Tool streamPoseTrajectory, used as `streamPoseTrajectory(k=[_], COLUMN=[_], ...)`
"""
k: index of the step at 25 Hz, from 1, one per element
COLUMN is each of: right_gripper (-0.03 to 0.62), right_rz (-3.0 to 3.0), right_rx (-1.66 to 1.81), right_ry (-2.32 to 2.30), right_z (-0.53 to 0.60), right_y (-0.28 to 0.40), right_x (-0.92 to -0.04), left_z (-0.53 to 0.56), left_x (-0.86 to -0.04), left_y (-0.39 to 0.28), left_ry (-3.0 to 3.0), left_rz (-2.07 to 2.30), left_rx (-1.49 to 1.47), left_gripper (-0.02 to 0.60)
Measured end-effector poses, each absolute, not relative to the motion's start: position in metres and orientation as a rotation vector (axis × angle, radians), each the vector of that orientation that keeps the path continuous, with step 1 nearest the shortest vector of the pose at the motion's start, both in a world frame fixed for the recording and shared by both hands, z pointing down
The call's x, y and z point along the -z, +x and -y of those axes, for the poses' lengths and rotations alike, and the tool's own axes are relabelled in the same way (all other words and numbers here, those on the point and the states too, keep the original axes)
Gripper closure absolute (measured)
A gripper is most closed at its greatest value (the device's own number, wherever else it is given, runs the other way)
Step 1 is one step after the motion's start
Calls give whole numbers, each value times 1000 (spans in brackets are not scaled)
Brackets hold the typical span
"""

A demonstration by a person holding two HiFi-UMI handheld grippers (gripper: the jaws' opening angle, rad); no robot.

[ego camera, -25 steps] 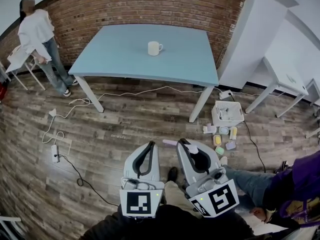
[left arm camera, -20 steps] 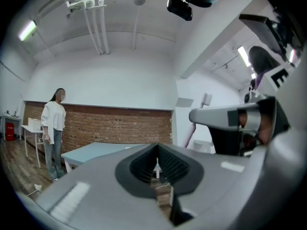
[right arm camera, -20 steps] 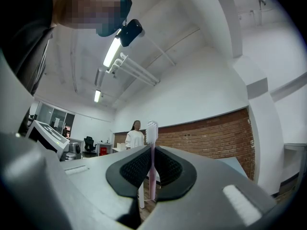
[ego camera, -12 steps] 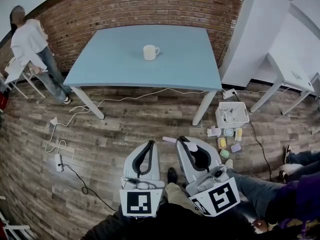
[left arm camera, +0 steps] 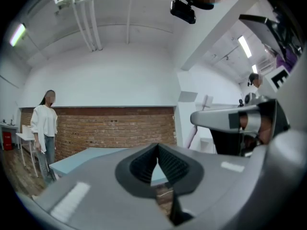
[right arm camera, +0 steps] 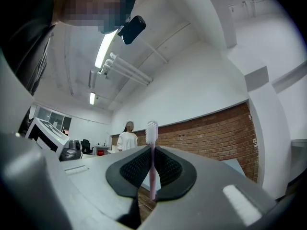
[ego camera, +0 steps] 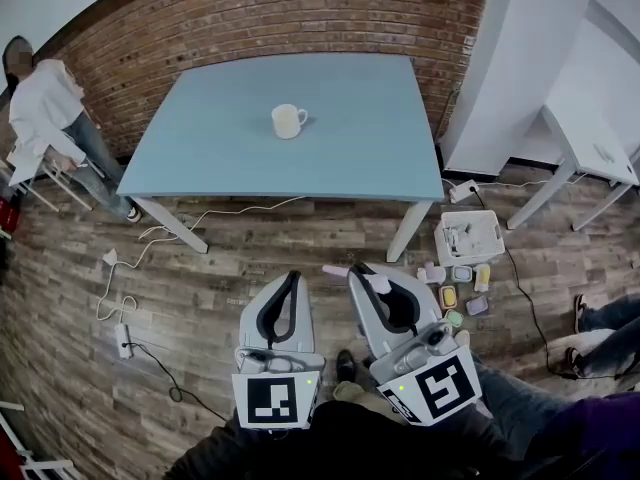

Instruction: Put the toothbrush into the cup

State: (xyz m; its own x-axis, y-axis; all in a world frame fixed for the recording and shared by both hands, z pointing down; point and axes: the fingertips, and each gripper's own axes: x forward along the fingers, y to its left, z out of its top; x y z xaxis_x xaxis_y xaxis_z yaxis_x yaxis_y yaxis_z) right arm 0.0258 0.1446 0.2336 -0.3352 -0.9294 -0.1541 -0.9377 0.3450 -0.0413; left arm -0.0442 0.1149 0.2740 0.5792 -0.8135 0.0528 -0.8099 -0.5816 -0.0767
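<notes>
Toothbrush (right arm camera: 152,163) first: a slim pale-pink handle topped by a white bristle head, standing upright between the pads of the right gripper (ego camera: 360,271), whose jaws pinch the handle. We get that detail from the right gripper view, where the bristles poke above the pads and the handle's lower end shows just below them. From the head view we make out only a short pink stub at that gripper's tips, probably one end of the handle.

The left gripper (left arm camera: 157,146) has its jaws pressed together at the tips with nothing between them, as its own view shows.

Only the head view takes in the cup (ego camera: 287,120) — white, with a handle, upright on the light-blue table (ego camera: 200,158), well apart from both grippers. These are side by side above the wood-pattern floor (ego camera: 200,288). A person in a white top (ego camera: 40,103) stands by the brick wall (ego camera: 250,18), left of the table.
</notes>
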Motion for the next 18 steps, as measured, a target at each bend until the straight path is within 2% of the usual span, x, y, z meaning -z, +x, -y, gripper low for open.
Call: streamPoseTrajectory(k=[18], right_gripper=[576], right_rz=[-2533], right_rx=[-67], right_ry=[-1659], right_z=[-35], right_y=[37], right_x=[-245], left_z=[-10], left_x=[-288], left_y=[-37], left_ry=[-2739], left_rz=[-1540], left_rx=[108], left_gripper=[574])
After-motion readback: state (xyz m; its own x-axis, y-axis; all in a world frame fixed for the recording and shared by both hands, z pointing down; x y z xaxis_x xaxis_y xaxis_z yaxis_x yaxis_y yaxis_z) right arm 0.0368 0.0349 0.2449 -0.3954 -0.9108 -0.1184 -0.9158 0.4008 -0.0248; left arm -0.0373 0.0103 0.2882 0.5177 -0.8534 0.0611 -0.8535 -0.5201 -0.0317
